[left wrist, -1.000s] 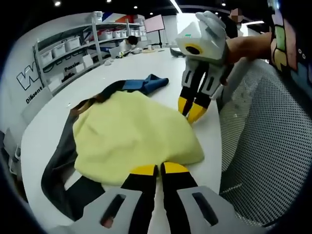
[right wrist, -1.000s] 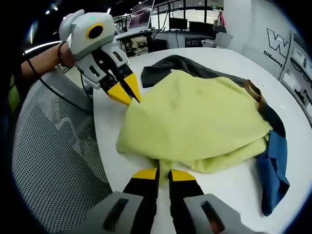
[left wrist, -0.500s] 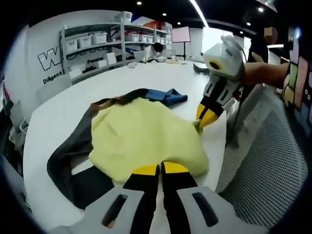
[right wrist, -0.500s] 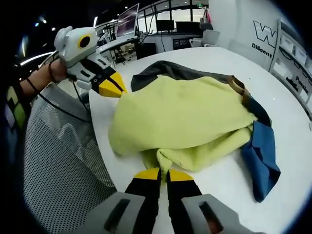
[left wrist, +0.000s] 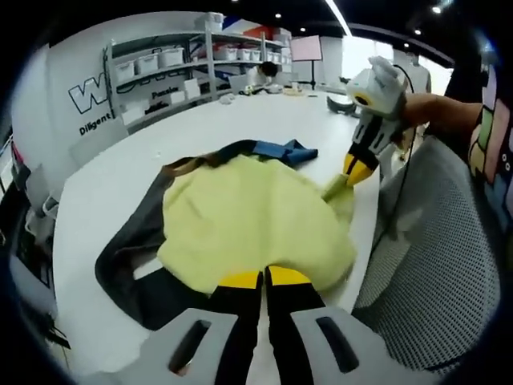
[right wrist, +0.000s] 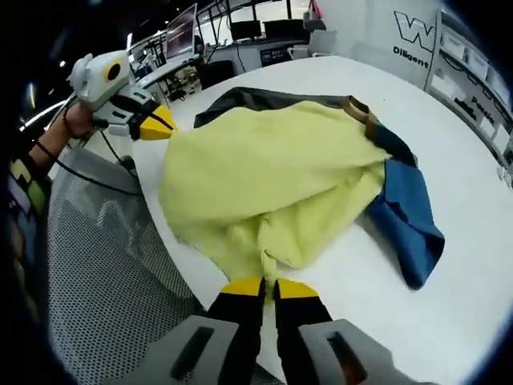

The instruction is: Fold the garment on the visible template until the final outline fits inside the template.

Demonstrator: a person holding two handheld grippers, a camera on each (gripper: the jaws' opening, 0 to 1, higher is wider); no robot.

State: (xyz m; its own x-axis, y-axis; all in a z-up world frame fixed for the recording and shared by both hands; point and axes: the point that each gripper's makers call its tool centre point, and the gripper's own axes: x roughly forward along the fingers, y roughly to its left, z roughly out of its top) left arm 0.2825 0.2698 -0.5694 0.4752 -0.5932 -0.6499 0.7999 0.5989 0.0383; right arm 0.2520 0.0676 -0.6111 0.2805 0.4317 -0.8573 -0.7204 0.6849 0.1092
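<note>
A garment with a pale yellow body, a dark grey sleeve and a blue sleeve lies on the white table. My left gripper is shut on the yellow hem at the near edge. In the left gripper view my right gripper pinches another hem corner at the upper right. In the right gripper view my right gripper is shut on a bunched yellow fold, the blue sleeve trails to the right, and my left gripper grips the far hem corner.
A grey mesh chair back stands beside the table edge, also in the right gripper view as mesh chair. Shelves with bins line the far wall. A person sits at the far end of the table.
Both grippers have drawn apart along the hem, which is now stretched and lifted between them. The yellow body has slid toward the table edge.
</note>
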